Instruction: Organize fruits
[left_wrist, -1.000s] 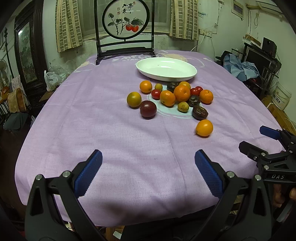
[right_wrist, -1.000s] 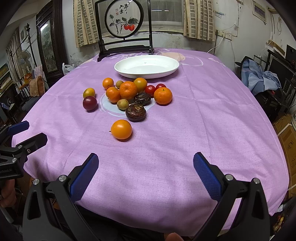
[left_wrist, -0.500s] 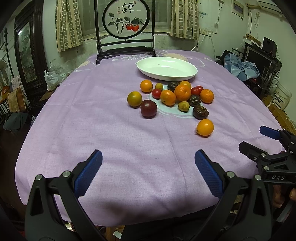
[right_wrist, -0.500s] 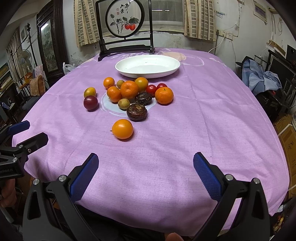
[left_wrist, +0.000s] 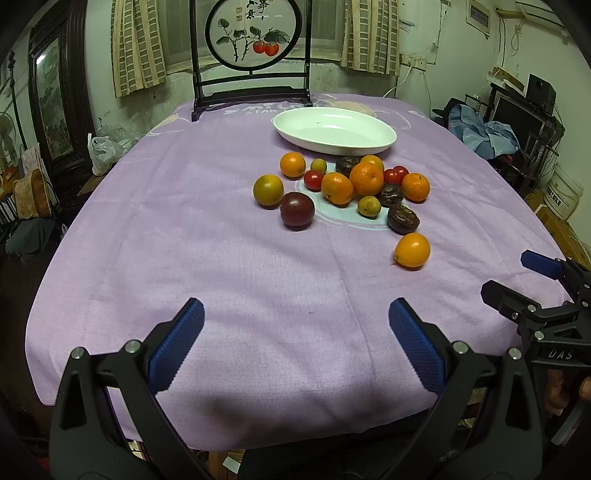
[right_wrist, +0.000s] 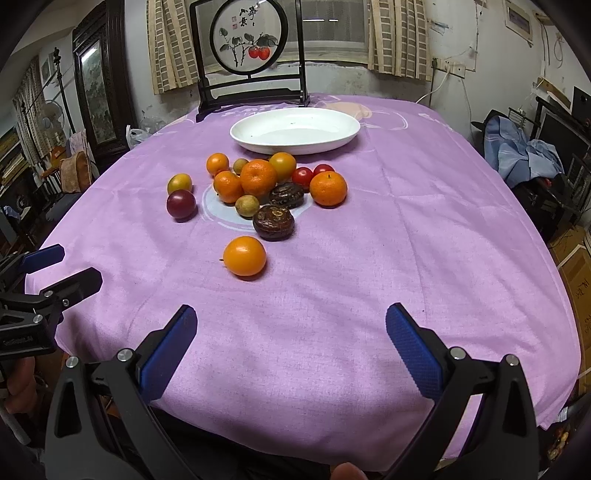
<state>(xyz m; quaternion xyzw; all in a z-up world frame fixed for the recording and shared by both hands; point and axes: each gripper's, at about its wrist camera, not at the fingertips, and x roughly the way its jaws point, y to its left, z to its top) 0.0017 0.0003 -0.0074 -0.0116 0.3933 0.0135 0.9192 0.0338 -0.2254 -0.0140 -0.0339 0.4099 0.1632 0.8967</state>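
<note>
- Fruits are the thing to organize, and both tools are only waiting: the left gripper (left_wrist: 295, 343) has its blue pads spread wide with nothing between them, low over the near edge of the table.
- The right gripper (right_wrist: 290, 345) is the same, wide apart and empty, beside the left one over the near edge.
- Compared with a second ago almost nothing changes; the fruits only sit a little closer in both views, so I judge the two grippers have crept forward a bit.
- Nearest to the right gripper lies a lone orange (right_wrist: 244, 256) on the purple cloth (right_wrist: 406, 240), apart from the heap.
- Behind it are a wrinkled dark fruit (right_wrist: 273, 222) and then the main cluster of fruits (right_wrist: 258, 177), close together, some touching.
- The white dish (right_wrist: 295, 142) stands just behind the cluster and holds no fruit.
- In my judgement the task is at its very beginning, and the lone orange is the easy first pick.
</note>
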